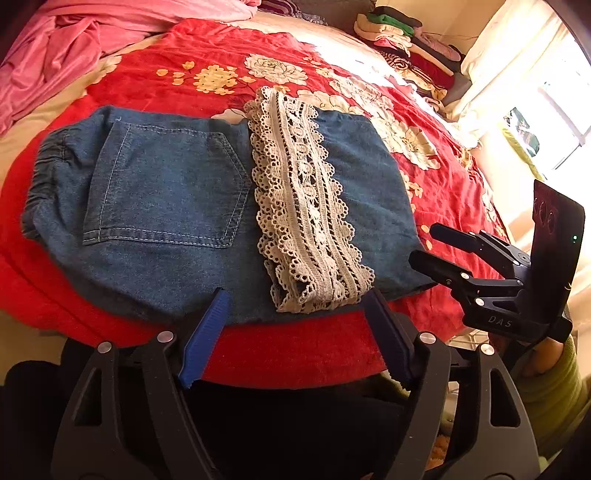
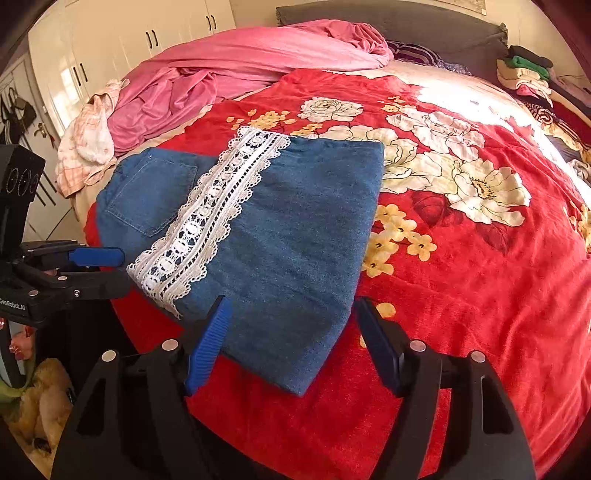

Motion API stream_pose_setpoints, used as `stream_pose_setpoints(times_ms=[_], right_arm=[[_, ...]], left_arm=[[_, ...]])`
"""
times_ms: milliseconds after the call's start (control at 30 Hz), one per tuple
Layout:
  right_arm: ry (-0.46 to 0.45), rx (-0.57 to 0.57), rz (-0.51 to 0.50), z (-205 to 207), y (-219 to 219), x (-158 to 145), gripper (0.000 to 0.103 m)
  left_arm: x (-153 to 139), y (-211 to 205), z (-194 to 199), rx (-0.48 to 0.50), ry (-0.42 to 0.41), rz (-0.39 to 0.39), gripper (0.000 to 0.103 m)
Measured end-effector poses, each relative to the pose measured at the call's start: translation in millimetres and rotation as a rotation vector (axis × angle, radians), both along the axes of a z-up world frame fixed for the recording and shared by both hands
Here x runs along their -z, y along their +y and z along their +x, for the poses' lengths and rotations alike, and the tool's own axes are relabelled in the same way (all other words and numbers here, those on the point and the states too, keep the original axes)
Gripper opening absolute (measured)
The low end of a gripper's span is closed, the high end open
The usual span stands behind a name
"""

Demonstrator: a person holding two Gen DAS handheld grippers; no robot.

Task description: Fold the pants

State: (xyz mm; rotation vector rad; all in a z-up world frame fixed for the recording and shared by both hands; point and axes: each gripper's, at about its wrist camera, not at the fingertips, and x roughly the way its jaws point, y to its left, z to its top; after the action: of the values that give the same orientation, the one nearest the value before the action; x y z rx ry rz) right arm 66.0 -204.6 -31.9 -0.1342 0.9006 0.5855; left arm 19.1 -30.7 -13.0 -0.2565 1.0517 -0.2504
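Observation:
Blue denim pants (image 1: 166, 206) lie folded on the red floral blanket (image 1: 288, 350), back pocket up, with a white lace hem band (image 1: 306, 206) across them. They also show in the right wrist view (image 2: 291, 240), lace (image 2: 207, 218) on the left. My left gripper (image 1: 295, 299) is open and empty, just above the pants' near edge. My right gripper (image 2: 291, 306) is open and empty over the pants' near corner; it appears in the left wrist view (image 1: 424, 243) beside the right edge. The left gripper shows at the left of the right wrist view (image 2: 110, 267).
A crumpled pink sheet (image 2: 229, 70) lies at the far side of the bed. A pile of folded clothes (image 1: 406, 44) sits at the far right. A pale checked cloth (image 2: 88, 140) hangs at the bed's left edge. White wardrobes (image 2: 147, 33) stand behind.

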Motion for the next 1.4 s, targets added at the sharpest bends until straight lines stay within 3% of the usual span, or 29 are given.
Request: stream_pose_setpoints(times_ms=[167, 233, 367, 600, 1100, 1400], right_arm=[[-0.006, 0.019, 0.003, -0.2, -4.0, -3.4, 0.073], [-0.013, 0.035, 0.008, -0.7, -6.7, -5.1, 0.085], [-0.031, 0.067, 0.023, -0.7, -12.0, -11.0, 0.090], [-0.077, 0.073, 0.007, -0.2, -6.7, -22.4, 0.094], [-0.136, -0.008, -0.007, 12.5, 40.4, -45.5, 0.097], [-0.160, -0.097, -0.007, 29.9, 82.9, -57.7, 0.098]], left_arm=[[-3.2, 1.0, -1.3, -0.004, -0.008, 0.005, 0.076], [-4.4, 1.7, -1.7, -0.006, -0.011, 0.008, 0.080], [-10.7, 6.4, -4.5, -0.023, -0.032, 0.017, 0.086], [-24.7, 28.6, -9.9, -0.094, -0.081, 0.048, 0.093], [-31.4, 92.4, -24.1, -0.248, -0.103, 0.052, 0.093], [-18.1, 139.4, -33.2, -0.345, -0.065, -0.020, 0.093]])
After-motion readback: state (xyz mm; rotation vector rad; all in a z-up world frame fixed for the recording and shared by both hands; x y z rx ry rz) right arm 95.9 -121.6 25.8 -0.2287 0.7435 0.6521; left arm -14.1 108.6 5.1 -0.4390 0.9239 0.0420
